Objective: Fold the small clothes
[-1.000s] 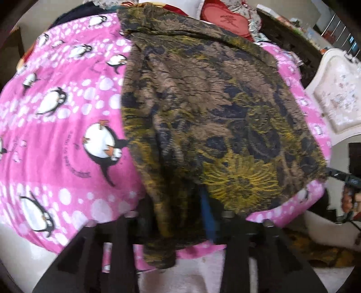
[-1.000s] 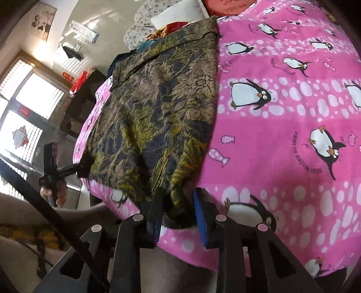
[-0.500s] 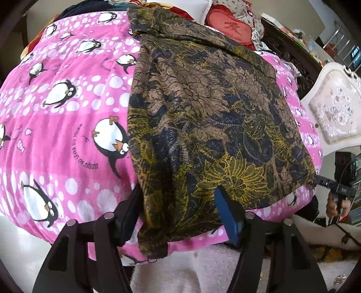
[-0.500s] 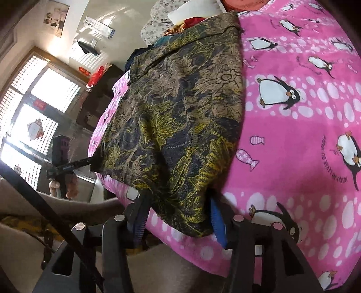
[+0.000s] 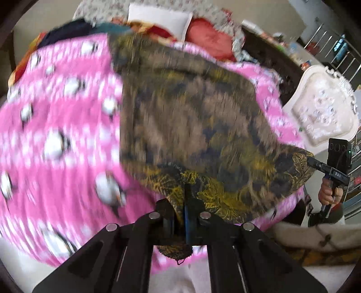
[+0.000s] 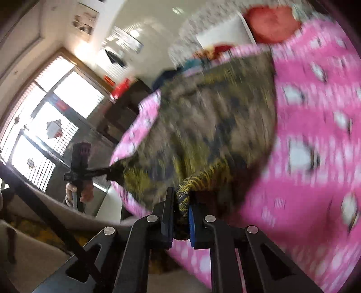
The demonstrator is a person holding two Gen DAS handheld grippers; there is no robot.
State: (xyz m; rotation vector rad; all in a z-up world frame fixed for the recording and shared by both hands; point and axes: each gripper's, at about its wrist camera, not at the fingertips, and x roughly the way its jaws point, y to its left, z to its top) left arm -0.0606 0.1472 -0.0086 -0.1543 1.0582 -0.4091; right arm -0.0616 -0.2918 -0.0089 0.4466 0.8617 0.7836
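Bed covered by a pink penguin-print blanket [image 5: 63,139]; brown-and-yellow patterned garment [image 5: 191,126] spread on it; pillows [image 5: 158,19] at the head.

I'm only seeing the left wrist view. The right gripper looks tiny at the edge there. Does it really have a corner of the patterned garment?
Observer: Yes. The right wrist view shows the right gripper up close. Its jaws are closing on a bunched fold of the garment, with fabric between them.
Operator: Okay. And how does my left gripper look from over there?
Observer: The left gripper pinches the garment's other near corner, out past the bed's edge, with a bright barred window behind it.
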